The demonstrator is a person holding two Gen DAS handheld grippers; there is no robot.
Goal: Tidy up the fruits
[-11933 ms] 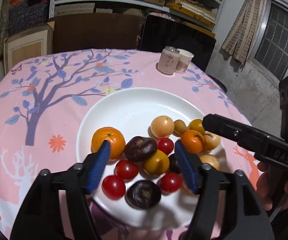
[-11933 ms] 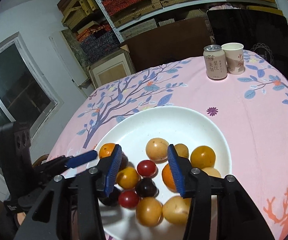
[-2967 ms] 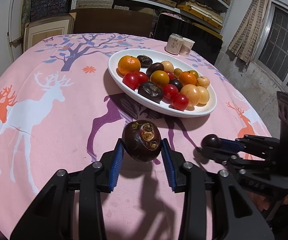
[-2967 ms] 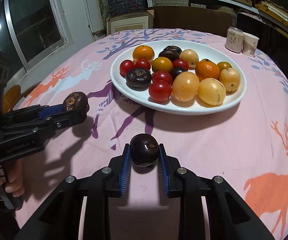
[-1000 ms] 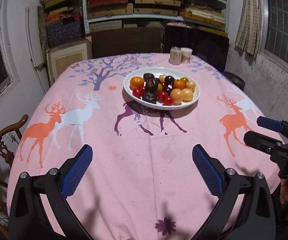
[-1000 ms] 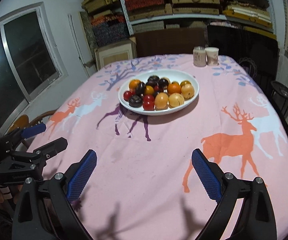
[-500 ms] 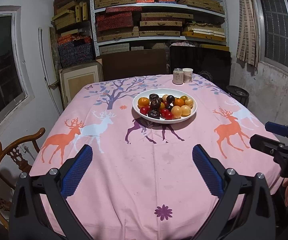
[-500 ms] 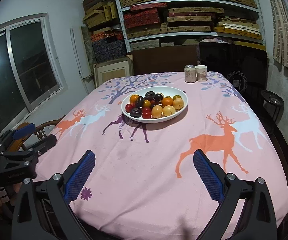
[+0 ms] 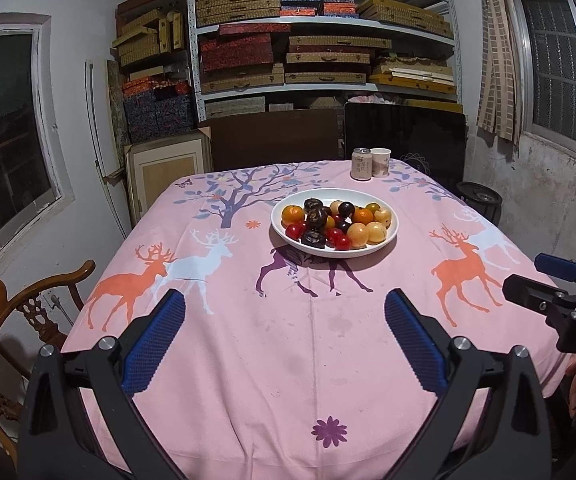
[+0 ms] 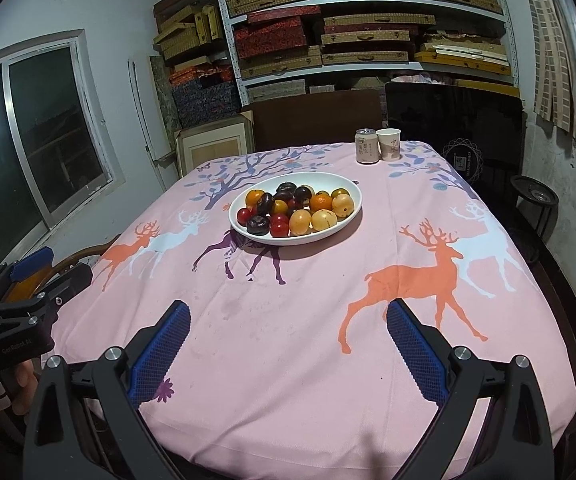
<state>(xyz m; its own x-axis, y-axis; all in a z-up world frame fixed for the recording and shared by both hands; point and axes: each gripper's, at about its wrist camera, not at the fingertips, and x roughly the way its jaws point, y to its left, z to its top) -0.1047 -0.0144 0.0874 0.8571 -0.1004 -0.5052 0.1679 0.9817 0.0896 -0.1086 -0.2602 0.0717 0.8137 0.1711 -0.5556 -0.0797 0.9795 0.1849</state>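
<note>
A white oval plate (image 9: 392, 220) (image 10: 349, 185) rests mid-table, piled with several fruits: oranges, red tomatoes, yellow plums and dark purple fruits (image 9: 315, 217) (image 10: 264, 204). My left gripper (image 9: 286, 328) is open and empty, held back above the table's near edge. The right gripper (image 10: 288, 332) is also open and empty, far from the plate. In the left wrist view the right gripper (image 9: 543, 280) shows at the right edge. In the right wrist view the left gripper (image 10: 48, 268) shows at the left edge, a hand on its grip.
A drink can (image 9: 361, 164) (image 10: 366, 146) and a paper cup (image 9: 380, 162) (image 10: 390, 143) stand at the table's far side. A wooden chair (image 9: 4, 308) sits at the left. Shelves of boxes (image 9: 319, 56) fill the back wall. The pink deer tablecloth (image 9: 248, 320) covers the table.
Both grippers have pulled further back and up from the table, so the plate looks smaller. Earlier each held a dark fruit; both now stand open and empty.
</note>
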